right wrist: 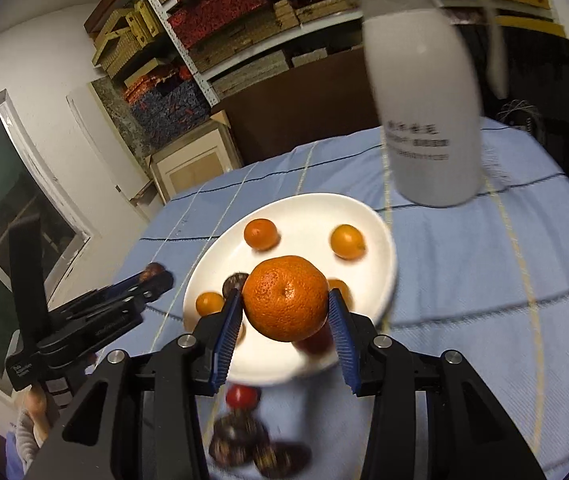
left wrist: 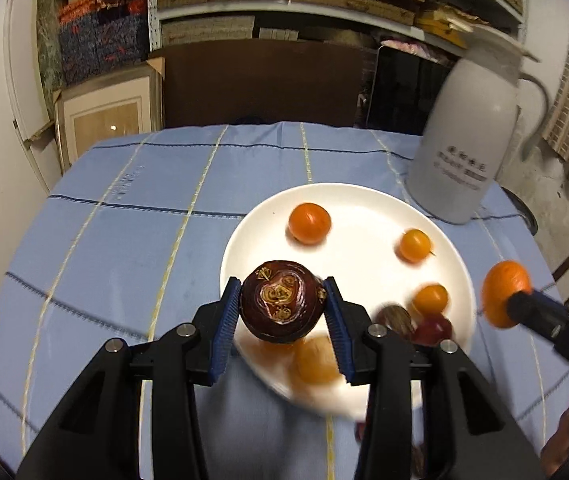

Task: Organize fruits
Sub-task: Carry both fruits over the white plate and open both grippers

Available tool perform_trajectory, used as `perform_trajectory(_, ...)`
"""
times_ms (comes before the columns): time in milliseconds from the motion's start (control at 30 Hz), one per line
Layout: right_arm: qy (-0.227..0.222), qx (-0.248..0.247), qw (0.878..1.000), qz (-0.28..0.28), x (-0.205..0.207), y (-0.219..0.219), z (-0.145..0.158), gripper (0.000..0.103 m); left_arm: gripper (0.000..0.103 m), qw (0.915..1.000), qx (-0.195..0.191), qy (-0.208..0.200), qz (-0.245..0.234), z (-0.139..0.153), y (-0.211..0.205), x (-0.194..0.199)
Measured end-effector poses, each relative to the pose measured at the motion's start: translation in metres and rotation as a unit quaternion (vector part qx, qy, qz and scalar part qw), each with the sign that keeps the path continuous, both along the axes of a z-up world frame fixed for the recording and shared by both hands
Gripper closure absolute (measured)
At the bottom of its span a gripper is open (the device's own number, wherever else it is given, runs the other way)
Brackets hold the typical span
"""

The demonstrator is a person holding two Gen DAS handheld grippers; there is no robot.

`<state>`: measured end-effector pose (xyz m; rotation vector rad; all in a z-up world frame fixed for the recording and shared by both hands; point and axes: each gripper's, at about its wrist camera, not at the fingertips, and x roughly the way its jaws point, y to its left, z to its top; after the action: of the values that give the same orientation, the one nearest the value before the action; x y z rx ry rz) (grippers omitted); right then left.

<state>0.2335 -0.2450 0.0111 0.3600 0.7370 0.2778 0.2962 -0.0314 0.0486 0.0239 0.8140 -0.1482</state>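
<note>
In the left wrist view my left gripper (left wrist: 282,285) is shut on a dark brown round fruit (left wrist: 282,306), held above the near rim of a white plate (left wrist: 340,194). Three small orange fruits (left wrist: 309,223) lie apart on the plate, beside a brown fruit (left wrist: 394,318) and a red one (left wrist: 434,328). To the right, my right gripper (left wrist: 520,300) carries a tangerine (left wrist: 502,292). In the right wrist view that gripper (right wrist: 285,294) is shut on the tangerine (right wrist: 286,298) above the plate (right wrist: 312,205). My left gripper (right wrist: 160,276) sits left of the plate.
A tall grey thermos jug (left wrist: 472,120) stands behind the plate at the right, also the thermos jug (right wrist: 424,100). A red fruit (right wrist: 240,396) and dark brown fruits (right wrist: 236,436) lie on the blue checked tablecloth (right wrist: 464,280) near the plate's front. Shelves of boxes stand behind the table.
</note>
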Motion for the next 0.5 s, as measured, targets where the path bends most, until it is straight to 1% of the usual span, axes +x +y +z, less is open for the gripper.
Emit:
perform_trajectory(133,0.019,-0.011,1.0,0.011,0.041,0.02,-0.02,0.058,0.062,0.9997,0.007,0.022,0.0,-0.022,-0.005,0.042)
perform_trajectory(200,0.028,-0.014,0.999,0.015,0.052,0.029,-0.028,0.058,0.062,0.9996,0.007,0.029,-0.002,-0.03,-0.006,0.054)
perform_trajectory(233,0.033,-0.015,0.999,0.021,0.059,0.032,-0.032,0.056,0.059,0.9996,0.006,0.029,-0.001,-0.033,-0.005,0.056)
perform_trajectory(267,0.033,-0.013,0.999,0.02,0.061,0.031,-0.034,0.056,0.052,0.9996,0.006,0.028,0.001,-0.037,-0.004,0.058)
perform_trajectory(300,0.03,-0.009,0.999,0.016,0.062,0.029,-0.035,0.056,0.048,0.9996,0.005,0.028,0.0,-0.039,-0.002,0.058)
perform_trajectory(333,0.028,-0.005,1.0,0.011,0.061,0.026,-0.035,0.056,0.046,0.9996,0.004,0.028,-0.001,-0.041,-0.001,0.056)
perform_trajectory(400,0.022,0.007,1.0,0.01,0.056,0.02,-0.027,0.056,0.046,0.9997,0.001,0.025,0.001,-0.038,0.003,0.052)
perform_trajectory(500,-0.011,0.009,1.0,0.005,0.036,0.01,-0.001,0.056,0.046,0.9999,-0.013,0.01,0.003,-0.022,0.01,0.033)
